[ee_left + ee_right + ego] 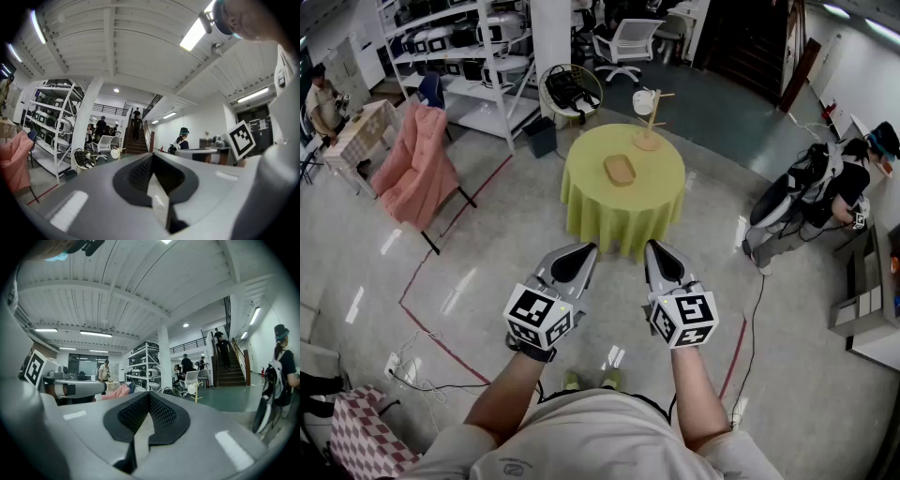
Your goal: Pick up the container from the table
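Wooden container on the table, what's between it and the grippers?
Head view: only grey floor and the yellow-green tablecloth front separate the left gripper and right gripper from the wooden container.

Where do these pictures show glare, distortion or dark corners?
Head view: lamp glare on the shiny floor, straight lines bend near edges. Left gripper view: strong fisheye, a ceiling lamp overexposed. Right gripper view: black corners, right tongs fill the lower half.
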Demonstrator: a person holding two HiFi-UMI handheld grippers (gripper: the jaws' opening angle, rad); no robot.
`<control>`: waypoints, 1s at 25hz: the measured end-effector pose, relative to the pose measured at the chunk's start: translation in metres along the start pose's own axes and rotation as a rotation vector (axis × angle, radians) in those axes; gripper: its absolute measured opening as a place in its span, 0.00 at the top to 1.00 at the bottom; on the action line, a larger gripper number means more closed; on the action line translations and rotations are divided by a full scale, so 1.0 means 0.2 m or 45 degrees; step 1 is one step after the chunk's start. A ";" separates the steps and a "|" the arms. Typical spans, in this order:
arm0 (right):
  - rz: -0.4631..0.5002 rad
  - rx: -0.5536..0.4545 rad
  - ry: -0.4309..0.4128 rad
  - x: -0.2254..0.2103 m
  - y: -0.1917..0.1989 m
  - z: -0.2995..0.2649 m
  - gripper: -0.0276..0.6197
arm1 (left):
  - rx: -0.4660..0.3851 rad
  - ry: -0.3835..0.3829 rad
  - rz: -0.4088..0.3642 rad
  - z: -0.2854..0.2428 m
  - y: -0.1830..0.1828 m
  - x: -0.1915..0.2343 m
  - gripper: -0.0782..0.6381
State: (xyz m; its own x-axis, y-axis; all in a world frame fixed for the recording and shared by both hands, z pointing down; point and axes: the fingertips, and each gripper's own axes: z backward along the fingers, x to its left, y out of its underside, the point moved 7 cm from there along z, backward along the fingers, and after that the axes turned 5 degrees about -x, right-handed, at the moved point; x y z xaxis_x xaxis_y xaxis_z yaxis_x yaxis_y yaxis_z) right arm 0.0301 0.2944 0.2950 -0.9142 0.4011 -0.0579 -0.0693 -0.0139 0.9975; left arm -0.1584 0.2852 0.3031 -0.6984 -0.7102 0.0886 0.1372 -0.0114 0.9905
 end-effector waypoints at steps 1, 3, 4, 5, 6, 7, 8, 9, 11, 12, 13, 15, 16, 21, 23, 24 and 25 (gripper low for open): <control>0.002 0.001 -0.002 -0.01 -0.01 0.01 0.94 | -0.003 -0.001 0.001 -0.01 0.00 -0.01 0.88; 0.005 0.003 -0.006 -0.04 -0.02 0.02 0.94 | -0.007 -0.002 0.001 -0.04 -0.01 -0.04 0.88; 0.007 0.003 -0.007 -0.05 -0.02 0.02 0.94 | -0.009 -0.002 0.000 -0.05 -0.01 -0.05 0.88; 0.007 0.004 -0.008 -0.07 -0.02 0.03 0.94 | -0.010 -0.004 -0.002 -0.07 0.00 -0.06 0.88; 0.008 0.006 -0.009 -0.08 -0.02 0.03 0.94 | -0.011 -0.005 -0.003 -0.08 0.00 -0.07 0.88; 0.008 0.007 -0.009 -0.10 -0.02 0.04 0.94 | -0.010 -0.007 -0.004 -0.09 0.00 -0.08 0.88; 0.008 0.007 -0.010 -0.12 -0.02 0.05 0.94 | -0.009 -0.009 -0.005 -0.10 0.00 -0.09 0.88; 0.007 0.006 -0.010 -0.13 -0.02 0.05 0.94 | -0.009 -0.010 -0.006 -0.11 0.00 -0.10 0.88; 0.003 0.001 -0.015 -0.16 -0.02 0.06 0.94 | -0.008 -0.013 -0.008 -0.13 0.00 -0.12 0.88; -0.003 0.001 -0.021 -0.17 -0.02 0.05 0.94 | -0.009 -0.013 -0.008 -0.14 0.01 -0.12 0.88; -0.013 0.001 -0.028 -0.18 -0.02 0.05 0.94 | -0.008 -0.014 -0.007 -0.15 0.01 -0.13 0.88; -0.037 -0.004 -0.039 -0.21 -0.02 0.05 0.94 | -0.004 -0.016 -0.009 -0.18 0.01 -0.13 0.88; -0.047 -0.011 -0.042 -0.23 -0.02 0.05 0.94 | -0.002 -0.019 -0.015 -0.19 0.02 -0.13 0.88; -0.075 -0.030 -0.056 -0.31 -0.01 0.07 0.94 | 0.001 -0.041 -0.049 -0.25 0.03 -0.15 0.88; -0.087 -0.029 -0.056 -0.35 -0.01 0.07 0.94 | 0.008 -0.042 -0.060 -0.28 0.04 -0.16 0.88; -0.094 -0.027 -0.054 -0.37 -0.01 0.07 0.94 | 0.015 -0.040 -0.065 -0.30 0.05 -0.16 0.88; -0.100 -0.025 -0.052 -0.39 0.00 0.06 0.94 | 0.024 -0.038 -0.068 -0.32 0.06 -0.16 0.88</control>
State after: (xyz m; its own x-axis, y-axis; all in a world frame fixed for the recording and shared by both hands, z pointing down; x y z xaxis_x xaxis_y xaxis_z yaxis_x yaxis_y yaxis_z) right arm 0.1064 0.2751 0.2998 -0.8886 0.4386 -0.1342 -0.1486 0.0016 0.9889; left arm -0.0897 0.2633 0.3049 -0.7249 -0.6878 0.0385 0.0864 -0.0354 0.9956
